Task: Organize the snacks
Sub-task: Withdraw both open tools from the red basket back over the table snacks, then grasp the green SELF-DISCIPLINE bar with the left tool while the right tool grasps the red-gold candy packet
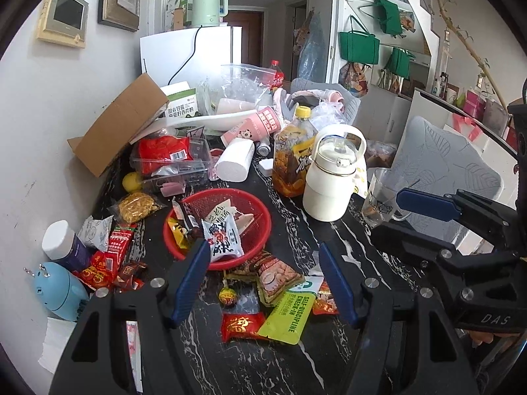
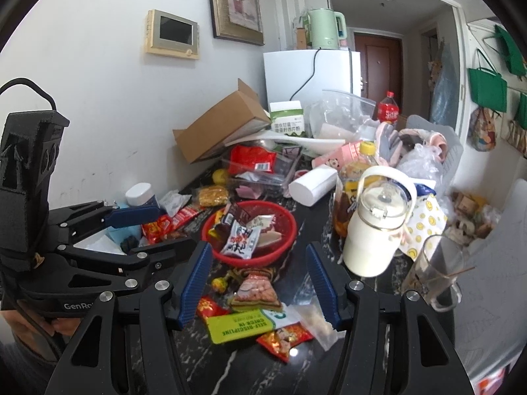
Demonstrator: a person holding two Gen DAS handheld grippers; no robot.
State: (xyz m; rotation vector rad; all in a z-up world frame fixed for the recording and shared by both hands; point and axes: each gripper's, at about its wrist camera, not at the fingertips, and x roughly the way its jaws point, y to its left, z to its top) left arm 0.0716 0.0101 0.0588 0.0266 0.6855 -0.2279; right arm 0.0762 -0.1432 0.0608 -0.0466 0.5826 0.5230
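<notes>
Bare tabletop (image 1: 290, 358) only at bottom centre; white jug (image 1: 331, 177) and glass (image 1: 382, 197) block the right, packets crowd left.

Centre frame, a red mesh basket (image 1: 257, 217) sits on a black table (image 1: 296, 355) veined with white, and a white packet (image 1: 220, 237) printed in red and black lies inside it. Lower centre lie a lime-green packet (image 1: 286, 312) with dark lettering and a red packet (image 1: 242, 326) with gold characters. The gripper fingers (image 1: 191, 279) are blue on black arms, a cream jug (image 1: 329, 177) stands right of centre, and green bags (image 1: 359, 47) hang upper right.
</notes>
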